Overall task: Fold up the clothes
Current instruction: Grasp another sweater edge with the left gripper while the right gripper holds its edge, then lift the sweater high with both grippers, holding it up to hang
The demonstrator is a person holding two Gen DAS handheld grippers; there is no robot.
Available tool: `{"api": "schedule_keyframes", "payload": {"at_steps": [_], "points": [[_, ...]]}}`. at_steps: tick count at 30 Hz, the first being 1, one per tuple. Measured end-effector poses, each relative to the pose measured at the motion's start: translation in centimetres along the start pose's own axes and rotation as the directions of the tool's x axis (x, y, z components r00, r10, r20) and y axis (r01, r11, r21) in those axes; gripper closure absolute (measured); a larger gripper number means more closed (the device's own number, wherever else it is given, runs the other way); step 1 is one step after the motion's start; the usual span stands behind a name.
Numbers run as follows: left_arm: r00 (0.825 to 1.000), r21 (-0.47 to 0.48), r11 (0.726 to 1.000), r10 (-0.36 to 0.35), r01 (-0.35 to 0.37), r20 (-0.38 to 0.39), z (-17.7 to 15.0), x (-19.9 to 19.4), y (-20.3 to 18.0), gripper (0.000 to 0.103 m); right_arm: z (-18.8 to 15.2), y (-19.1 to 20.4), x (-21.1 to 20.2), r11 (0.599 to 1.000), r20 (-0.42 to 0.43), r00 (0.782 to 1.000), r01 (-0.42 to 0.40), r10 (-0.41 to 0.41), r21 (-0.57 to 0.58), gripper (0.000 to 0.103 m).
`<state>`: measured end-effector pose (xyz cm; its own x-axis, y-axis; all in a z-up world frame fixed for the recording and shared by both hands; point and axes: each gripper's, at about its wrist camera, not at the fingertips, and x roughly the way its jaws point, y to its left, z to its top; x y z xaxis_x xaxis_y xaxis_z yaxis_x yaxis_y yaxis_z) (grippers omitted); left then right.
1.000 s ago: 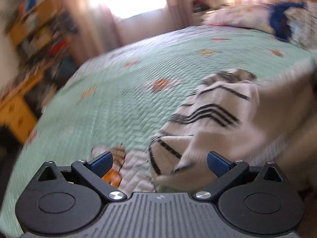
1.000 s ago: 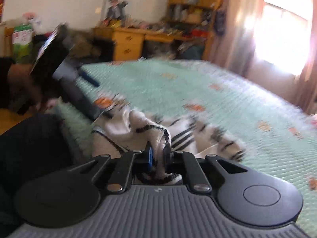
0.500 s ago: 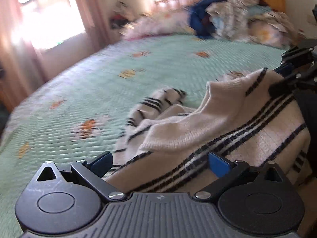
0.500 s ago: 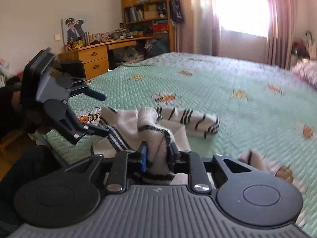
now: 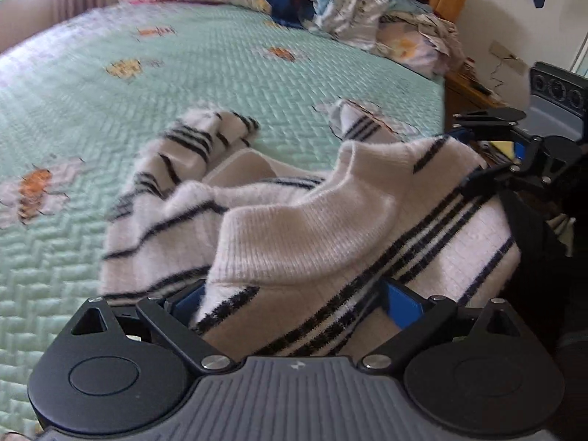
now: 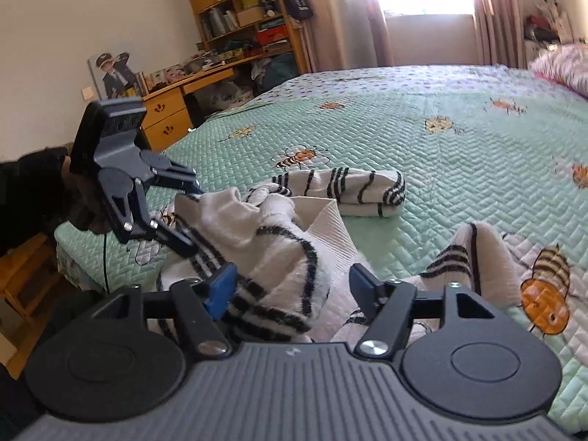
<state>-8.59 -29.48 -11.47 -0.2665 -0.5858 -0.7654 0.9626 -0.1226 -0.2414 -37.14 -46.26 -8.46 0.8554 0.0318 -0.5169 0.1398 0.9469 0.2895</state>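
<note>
A white knit sweater with black stripes (image 5: 312,228) lies crumpled at the near edge of the green quilted bed (image 5: 220,73). My left gripper (image 5: 294,303) is open, jaws wide, and the sweater's collar and striped body lie loosely between them. In the right wrist view my right gripper (image 6: 290,286) has its jaws opening. A fold of the sweater (image 6: 279,257) sits between them, touching the left pad but clear of the right one. One sleeve (image 6: 352,191) lies flat further up the quilt. Each gripper shows in the other's view: right gripper (image 5: 465,150), left gripper (image 6: 193,217).
A heap of clothes and bedding (image 5: 360,11) lies against the wooden headboard, with a pillow (image 6: 562,66) near the window. A desk and shelves (image 6: 176,110) stand past the bed's foot. A nightstand (image 5: 470,92) is beside the bed. A dark sleeve is behind each gripper.
My right gripper, shut on a sweater fold before, has spread its jaws and released it. My left gripper has swung over the sweater toward the headboard side, staying open.
</note>
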Motion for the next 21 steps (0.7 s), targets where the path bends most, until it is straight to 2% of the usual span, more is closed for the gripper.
{"api": "schedule_keyframes", "payload": {"at_steps": [3, 4, 5, 6, 7, 8, 9, 10, 12, 15, 17, 21], "points": [[0.999, -0.049, 0.999, -0.01, 0.012, 0.03, -1.0, 0.5, -0.3, 0.009, 0.0, -0.8, 1.2, 0.997, -0.032, 0.998, -0.049, 0.051, 0.064, 0.034], [0.999, -0.066, 0.998, -0.008, 0.011, 0.043, -1.3, 0.6, -0.5, 0.011, 0.0, -0.8, 1.6, 0.995, -0.045, 0.997, -0.064, 0.067, 0.074, 0.039], [0.998, -0.079, 0.997, 0.0, 0.005, 0.058, -1.7, 0.7, -0.8, 0.018, 0.0, -0.7, 2.0, 0.995, -0.053, 0.996, -0.072, 0.076, 0.074, 0.064], [0.997, -0.088, 0.996, 0.019, -0.012, 0.08, -2.1, 0.4, -1.3, 0.027, -0.1, -0.5, 2.1, 0.995, -0.054, 0.995, -0.076, 0.079, 0.066, 0.075], [0.994, -0.1, 0.995, 0.038, -0.027, 0.106, -2.6, 0.1, -1.8, 0.031, -0.1, -0.3, 2.2, 0.995, -0.053, 0.995, -0.078, 0.08, 0.055, 0.083], [0.989, -0.115, 0.992, 0.059, -0.043, 0.135, -3.1, -0.4, -2.4, 0.042, -0.1, 0.0, 2.4, 0.996, -0.053, 0.995, -0.079, 0.082, 0.045, 0.086], [0.984, -0.131, 0.99, 0.079, -0.058, 0.162, -3.6, -0.8, -3.0, 0.054, -0.1, 0.3, 2.3, 0.996, -0.05, 0.995, -0.081, 0.083, 0.03, 0.087], [0.978, -0.145, 0.987, 0.099, -0.072, 0.186, -4.2, -1.2, -3.6, 0.059, 0.0, 0.6, 2.2, 0.997, -0.042, 0.996, -0.081, 0.081, 0.012, 0.088], [0.965, -0.174, 0.98, 0.139, -0.1, 0.224, -5.0, -1.7, -5.0, 0.078, 0.1, 1.4, 1.7, 0.997, -0.022, 0.997, -0.068, 0.067, -0.025, 0.089], [0.943, -0.168, 0.971, 0.211, -0.171, 0.256, -5.1, -2.1, -7.2, 0.085, 0.6, 2.6, 0.7, 0.995, 0.012, 0.999, -0.038, 0.039, -0.095, 0.089], [0.919, -0.185, 0.961, 0.253, -0.203, 0.301, -4.7, -3.0, -8.3, 0.086, 1.0, 3.7, -0.2, 0.986, 0.05, 0.999, -0.002, 0.011, -0.164, 0.089], [0.876, -0.202, 0.953, 0.288, -0.224, 0.388, -3.1, -5.2, -9.9, 0.087, 2.0, 5.8, -2.9, 0.942, 0.185, 0.98, 0.132, -0.077, -0.308, 0.09]]}}
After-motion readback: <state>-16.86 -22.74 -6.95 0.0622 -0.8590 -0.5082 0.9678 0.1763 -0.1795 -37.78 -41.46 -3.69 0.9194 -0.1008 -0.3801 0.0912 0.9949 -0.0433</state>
